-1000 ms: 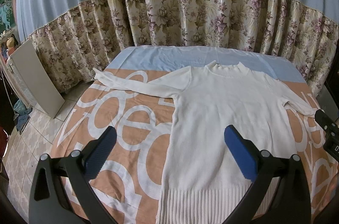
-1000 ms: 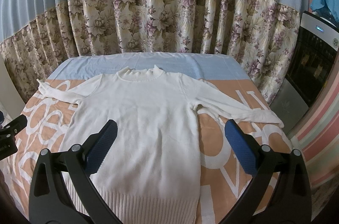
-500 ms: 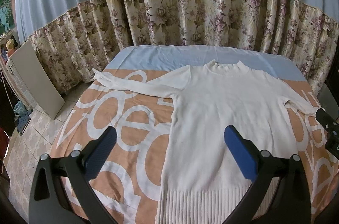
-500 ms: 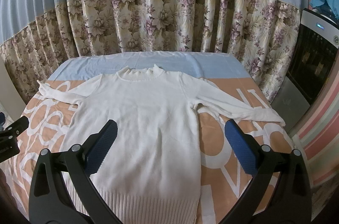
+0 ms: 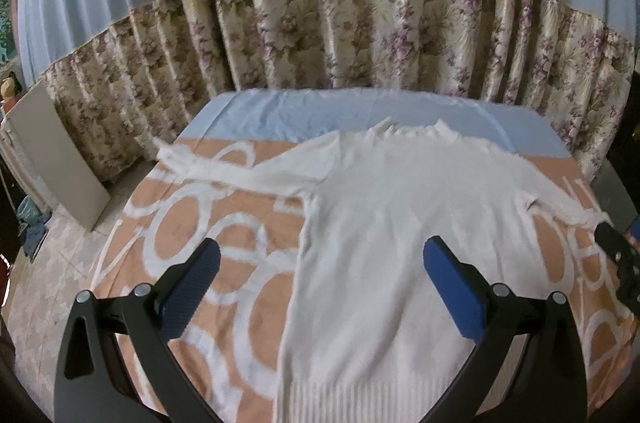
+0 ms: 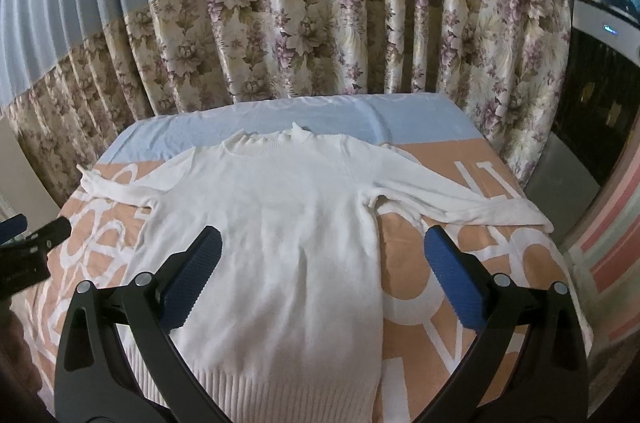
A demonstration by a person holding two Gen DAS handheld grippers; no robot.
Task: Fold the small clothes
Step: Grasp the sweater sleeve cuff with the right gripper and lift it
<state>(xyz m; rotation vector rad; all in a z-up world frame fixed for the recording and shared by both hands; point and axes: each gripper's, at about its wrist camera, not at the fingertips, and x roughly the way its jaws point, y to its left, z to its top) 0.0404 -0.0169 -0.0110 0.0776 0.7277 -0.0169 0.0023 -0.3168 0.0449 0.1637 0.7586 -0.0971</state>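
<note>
Two grippers hover above a white knit sweater [image 6: 280, 247] that lies flat, front up, on a bed covered by an orange-and-white patterned sheet [image 5: 208, 247]. The collar points toward the floral curtain [image 6: 304, 35] and the ribbed hem lies nearest the cameras. Both sleeves are spread outward: the left sleeve [image 5: 224, 171] runs toward the bed's left edge, and the right sleeve [image 6: 460, 199] reaches the right edge.

The left gripper [image 5: 320, 275] is spread wide and holds nothing. The right gripper [image 6: 324, 275] is likewise wide apart and empty. Neither touches the fabric.

Recommended procedure for the first fold, as a judgement:
1. Lower each gripper onto its own sleeve near the cuff.
2. Pinch only the sleeve layer, not the sheet below.
3. Carry each sleeve inward across the chest, keeping it flat.
4. Watch the bunched fabric at the right armpit; it is likely to crease.

Limits of view: the hem's lowest edge is cut off by the frame and the gripper bodies. In the left wrist view the right cuff is hidden behind the other gripper. That view is also slightly blurred, so the knit texture is hard to read. Height above the sweater cannot be determined.
</note>
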